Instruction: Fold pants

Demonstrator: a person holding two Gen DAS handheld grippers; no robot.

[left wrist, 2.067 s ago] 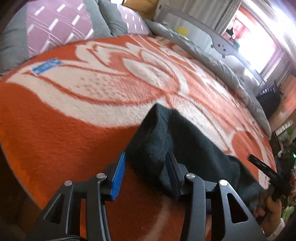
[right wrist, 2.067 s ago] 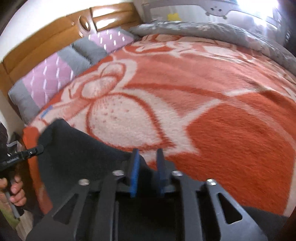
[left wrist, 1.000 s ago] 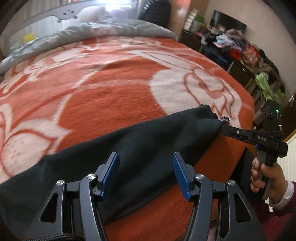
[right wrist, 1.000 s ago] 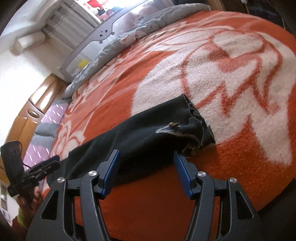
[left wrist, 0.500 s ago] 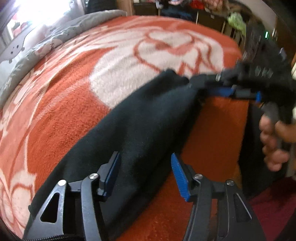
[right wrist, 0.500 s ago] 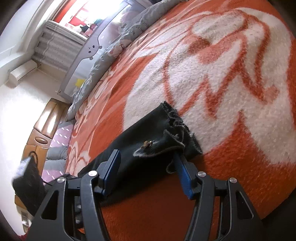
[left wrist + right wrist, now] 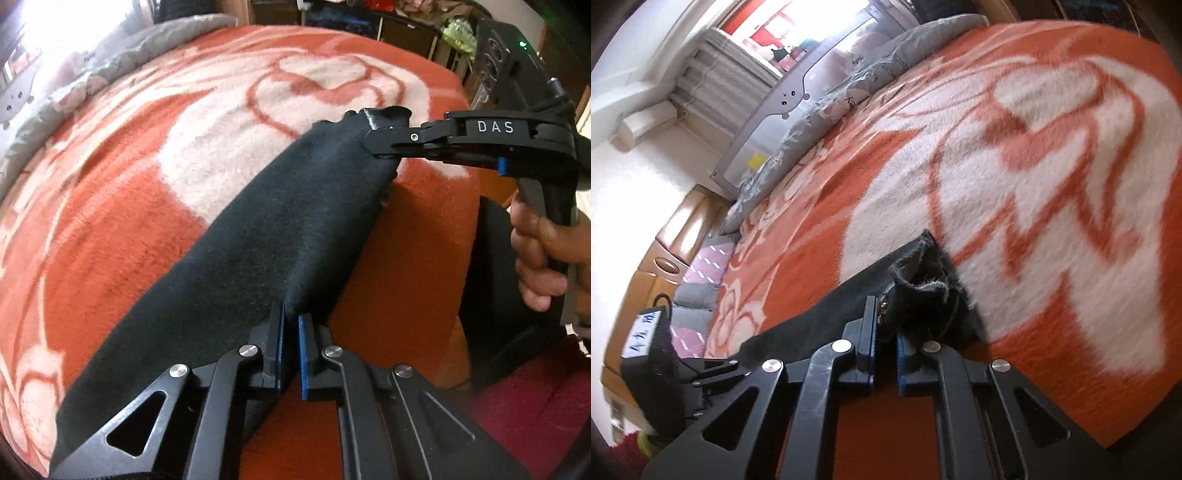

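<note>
The black pants (image 7: pixel 266 229) lie in a long folded strip on the orange and white blanket (image 7: pixel 110 206), near the bed's front edge. My left gripper (image 7: pixel 290 319) is shut on the near edge of the pants, midway along the strip. My right gripper (image 7: pixel 885 325) is shut on the frayed end of the pants (image 7: pixel 923 280). In the left wrist view the right gripper (image 7: pixel 384 142) shows at the far end of the strip, clamped on the cloth, with the hand on its handle. In the right wrist view the left gripper (image 7: pixel 713 369) shows at lower left.
A grey quilt (image 7: pixel 849 96) and a grey bed rail (image 7: pixel 783 110) run along the far side of the bed. Purple and grey pillows (image 7: pixel 701 269) lie by the wooden headboard (image 7: pixel 665 251). Cluttered furniture (image 7: pixel 406 26) stands beyond the bed's foot.
Both grippers were open over the pants half a second ago and have now closed on them, the left on the near edge, the right on the frayed end.
</note>
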